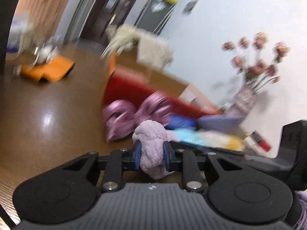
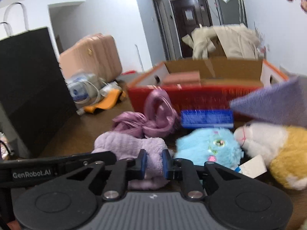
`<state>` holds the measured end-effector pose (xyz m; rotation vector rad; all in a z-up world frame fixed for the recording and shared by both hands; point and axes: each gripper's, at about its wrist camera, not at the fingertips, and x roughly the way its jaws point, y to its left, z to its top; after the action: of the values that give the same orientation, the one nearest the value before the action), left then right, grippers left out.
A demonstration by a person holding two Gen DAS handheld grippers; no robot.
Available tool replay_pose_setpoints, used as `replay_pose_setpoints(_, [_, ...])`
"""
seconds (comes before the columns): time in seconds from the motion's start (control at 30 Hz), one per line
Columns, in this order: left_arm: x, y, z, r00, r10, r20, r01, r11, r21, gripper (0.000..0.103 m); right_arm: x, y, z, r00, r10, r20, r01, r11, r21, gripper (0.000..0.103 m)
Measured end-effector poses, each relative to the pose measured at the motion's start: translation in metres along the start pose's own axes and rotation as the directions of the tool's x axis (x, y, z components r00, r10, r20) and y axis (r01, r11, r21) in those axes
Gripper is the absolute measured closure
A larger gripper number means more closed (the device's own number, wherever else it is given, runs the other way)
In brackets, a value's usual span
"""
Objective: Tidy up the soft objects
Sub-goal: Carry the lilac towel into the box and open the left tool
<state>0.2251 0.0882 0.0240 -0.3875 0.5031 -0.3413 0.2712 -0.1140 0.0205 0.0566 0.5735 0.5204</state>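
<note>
A fluffy lilac cloth [image 1: 151,134] lies bunched on the brown floor. My left gripper [image 1: 152,149] is shut on one end of it, the blue pads pressing into the pile. My right gripper [image 2: 154,161] is shut on another fold of the same lilac cloth [image 2: 130,143]. The left gripper's black body reaches in from the left of the right wrist view. Just beyond lie a pink satin fabric [image 2: 153,115], a blue furry toy [image 2: 207,147] and a white and yellow plush [image 2: 278,149]. A lilac cushion [image 2: 272,103] sits at the right.
An open red and cardboard box [image 2: 191,95] stands behind the toys, with cream fabric [image 2: 220,40] draped at its back. A blue packet [image 2: 207,117] leans on it. There are a black bag [image 2: 28,88] at the left, a pink suitcase [image 2: 92,57], an orange cloth [image 1: 48,70] and a flower vase [image 1: 247,95].
</note>
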Motion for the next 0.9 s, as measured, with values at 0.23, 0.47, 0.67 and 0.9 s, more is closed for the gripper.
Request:
replay_pose_setpoints(0.23, [-0.023,-0.064,0.061,0.986,-0.124,0.114,0.117,0.991,0.069,0.079,-0.075,-0.03,0.053,0.975,0.049,0.219,-0.056,0.998,0.024,0.087])
replay_pose_setpoints(0.47, [0.09,-0.111,0.154,0.982,-0.18,0.049,0.176,0.981,0.087,0.078,-0.06,-0.13,0.146,0.975,0.021,0.223,-0.035,0.998,0.06,0.087])
replay_pose_setpoints(0.67, [0.249,-0.1,0.192,0.988,-0.057,-0.144,0.064,0.997,0.047,0.077,0.054,-0.221,0.193,0.997,-0.064,0.032,0.06,0.99,0.124,0.087])
replay_pose_setpoints(0.9, [0.364,-0.071,0.184,0.959,0.06,-0.278,-0.066,0.998,-0.011,0.073,0.153,-0.265,0.198,0.977,-0.169,-0.132,0.182,0.979,0.093,0.087])
